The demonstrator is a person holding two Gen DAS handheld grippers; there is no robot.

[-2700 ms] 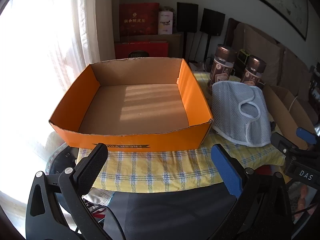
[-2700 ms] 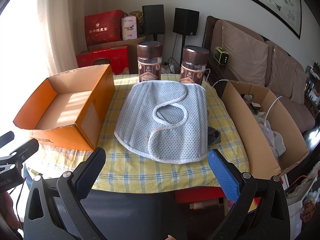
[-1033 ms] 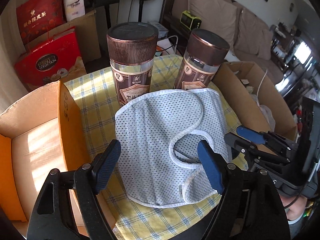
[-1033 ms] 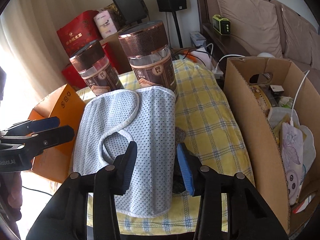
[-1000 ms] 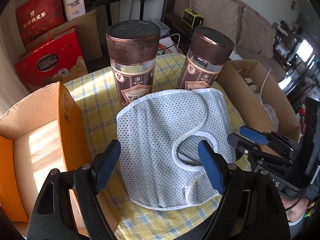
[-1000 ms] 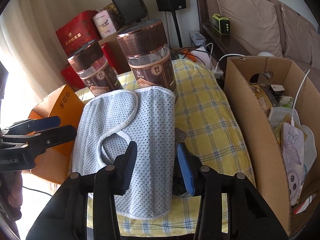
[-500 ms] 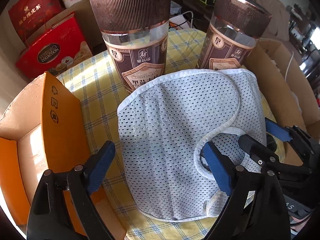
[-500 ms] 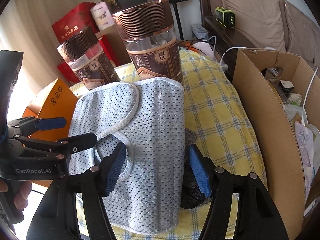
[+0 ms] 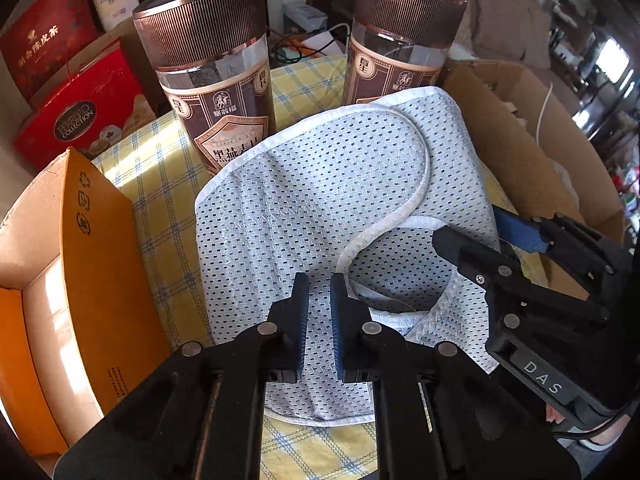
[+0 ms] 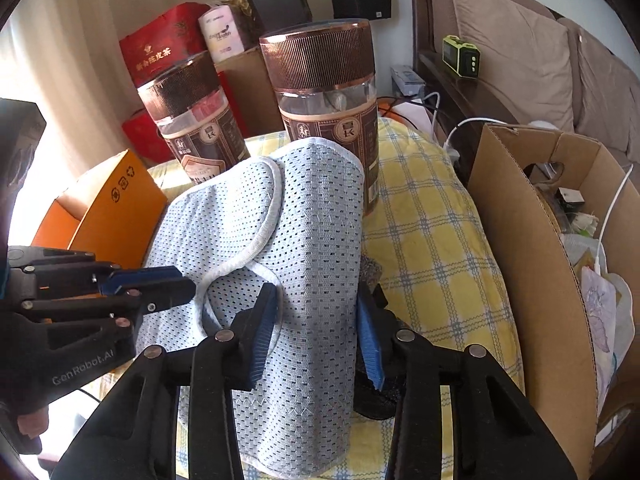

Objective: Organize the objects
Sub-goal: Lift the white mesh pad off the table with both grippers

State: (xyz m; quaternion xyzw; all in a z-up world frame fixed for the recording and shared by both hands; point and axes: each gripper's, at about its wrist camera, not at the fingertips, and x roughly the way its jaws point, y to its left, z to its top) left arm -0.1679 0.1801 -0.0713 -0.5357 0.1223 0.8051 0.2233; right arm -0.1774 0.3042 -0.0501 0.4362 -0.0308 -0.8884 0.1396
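Note:
A pale blue mesh cloth [image 9: 320, 184] with white trim lies on the yellow checked table cover [image 10: 424, 240], leaning against two brown-lidded jars. My left gripper [image 9: 319, 292] points steeply down at the cloth's near middle beside the trimmed opening. Its jaws are closing to a narrow slit and pinch a fold of mesh. Seen from the right wrist, the left gripper [image 10: 180, 280] bites the cloth's left side. My right gripper [image 10: 316, 332] is closing on the cloth's right part [image 10: 312, 220], which bulges up between both pads. A dark object [image 10: 372, 272] lies partly hidden under that edge.
Two tall jars [image 9: 212, 80] [image 9: 400, 40] stand just behind the cloth. An open orange box [image 9: 92, 260] sits close on the left. A brown cardboard box [image 10: 532, 260] holding cables and packets flanks the right. Red gift boxes, speakers and a sofa lie beyond.
The left gripper has come down onto the cloth and its wide jaws have drawn almost together. The right jaws have narrowed onto the cloth's right part, which now bunches up.

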